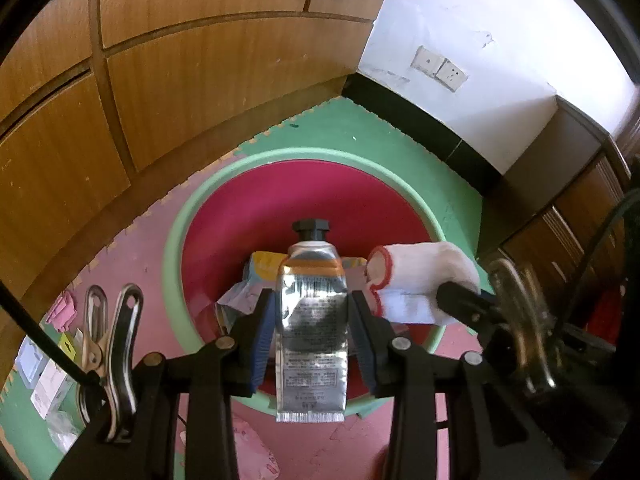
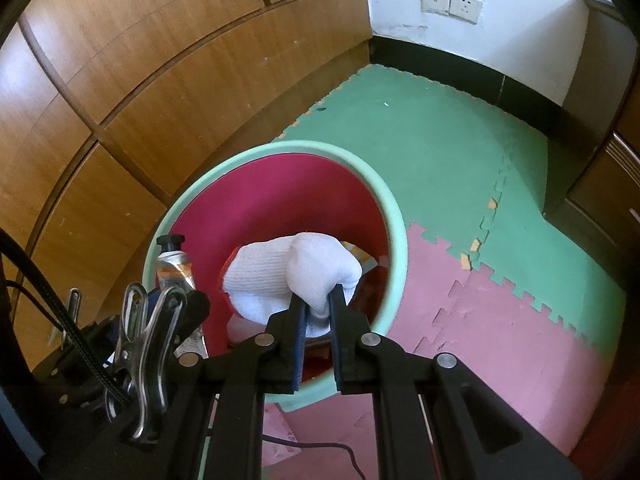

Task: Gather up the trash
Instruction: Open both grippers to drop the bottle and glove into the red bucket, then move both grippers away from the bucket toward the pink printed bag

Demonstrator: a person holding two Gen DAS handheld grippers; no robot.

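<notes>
tube (image 1: 310,312): silver squeeze tube, black cap pointing far, clamped across its middle by the left gripper (image 1: 311,320); held over the bin (image 1: 176,240), crimped tail hanging past the near rim
glove (image 2: 296,276): white knit glove with red cuff edge, pinched at 1 bunched end by the right gripper (image 2: 318,312), jaws nearly together on the fabric; bulk of it sits over the bin's red inside
bin state: green rim, red liner, already some wrappers (image 1: 260,268) at the bottom
risk 1: tube tail overhangs the near rim, so a release from here could tip it back onto the pink mat (image 2: 500,320) instead of in; needs to go a bit farther first
risk 2: glove is soft and may snag on a blue pad (image 2: 301,334) when the jaws part, then drop late or outside the rim
risk 3: both grippers sit close side by side over 1 opening, glove touching or just beside the left one's right finger; they could knock each other
pose: both grippers angled steeply down into the bin, left one at the left of the opening, right one nearer its middle
leftover: more scraps on the mat at near left (image 1: 52,364), not yet collected
</notes>
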